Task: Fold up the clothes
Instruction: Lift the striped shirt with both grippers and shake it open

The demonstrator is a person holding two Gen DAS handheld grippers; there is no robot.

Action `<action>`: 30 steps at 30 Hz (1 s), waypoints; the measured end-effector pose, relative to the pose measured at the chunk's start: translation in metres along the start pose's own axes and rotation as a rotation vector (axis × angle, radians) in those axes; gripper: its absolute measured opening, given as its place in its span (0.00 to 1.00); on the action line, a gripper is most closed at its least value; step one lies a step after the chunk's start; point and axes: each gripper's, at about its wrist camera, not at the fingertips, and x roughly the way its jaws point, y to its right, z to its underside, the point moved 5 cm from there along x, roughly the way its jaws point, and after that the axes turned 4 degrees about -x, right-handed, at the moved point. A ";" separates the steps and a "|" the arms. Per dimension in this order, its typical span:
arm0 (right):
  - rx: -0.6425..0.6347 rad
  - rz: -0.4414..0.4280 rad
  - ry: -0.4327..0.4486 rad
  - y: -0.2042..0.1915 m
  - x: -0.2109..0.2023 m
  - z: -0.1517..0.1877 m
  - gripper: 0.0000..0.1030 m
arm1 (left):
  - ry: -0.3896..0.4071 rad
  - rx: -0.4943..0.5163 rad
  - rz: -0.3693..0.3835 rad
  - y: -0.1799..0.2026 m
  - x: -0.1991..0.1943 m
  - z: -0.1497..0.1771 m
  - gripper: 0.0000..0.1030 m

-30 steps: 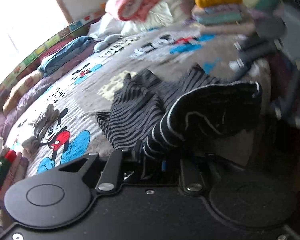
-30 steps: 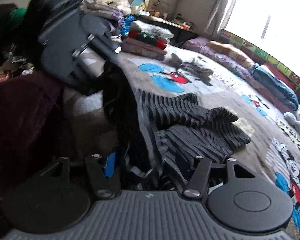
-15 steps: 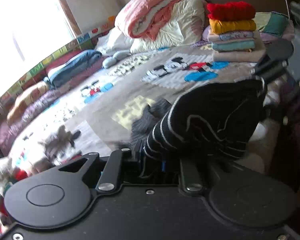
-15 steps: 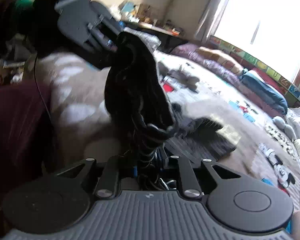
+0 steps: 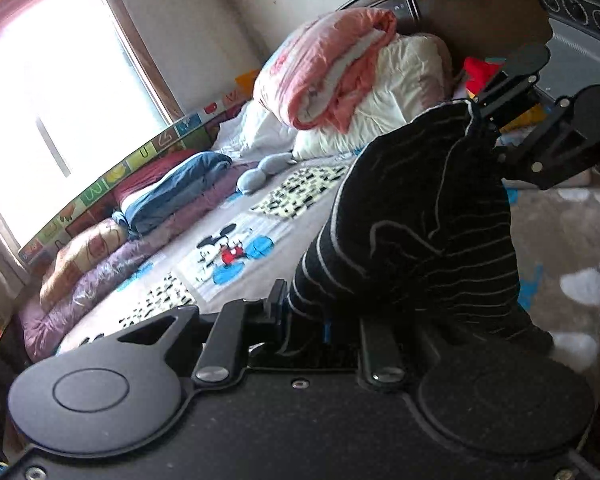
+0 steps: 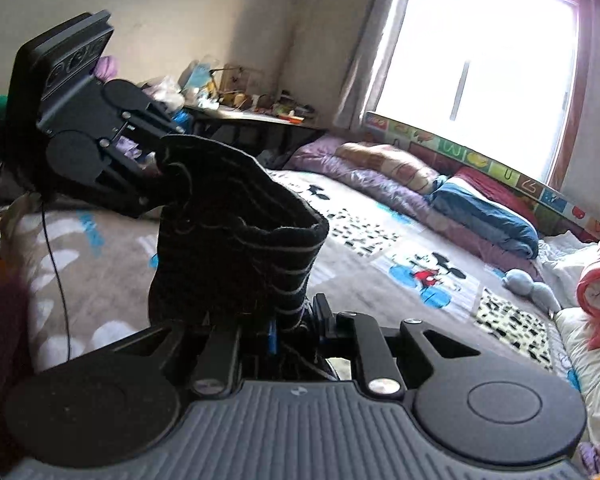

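You've got the black striped garment pinched in both grippers and lifted clear of the bed, so it hangs stretched between them in mid-air. Your left gripper is clamped tight on one bunched end of the fabric, right at the bottom of its own view, with the cloth rising away from the jaws toward the upper right. Over there your right gripper is biting the other end, jaws clenched on the knit. From the right wrist it's the same picture flipped: the cloth comes up out of the closed jaws at the bottom and runs to the other gripper at upper left, with a fold flopping open along the top edge.

Under all that is the cartoon-mouse bedspread. A rolled pink and white duvet sits by the headboard, a folded blue blanket lies along the window side, and a small grey plush is near the pillows.
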 end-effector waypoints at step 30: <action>0.160 0.119 0.012 0.231 0.116 -0.107 0.18 | 0.002 0.034 -0.141 -0.128 0.152 -0.137 0.14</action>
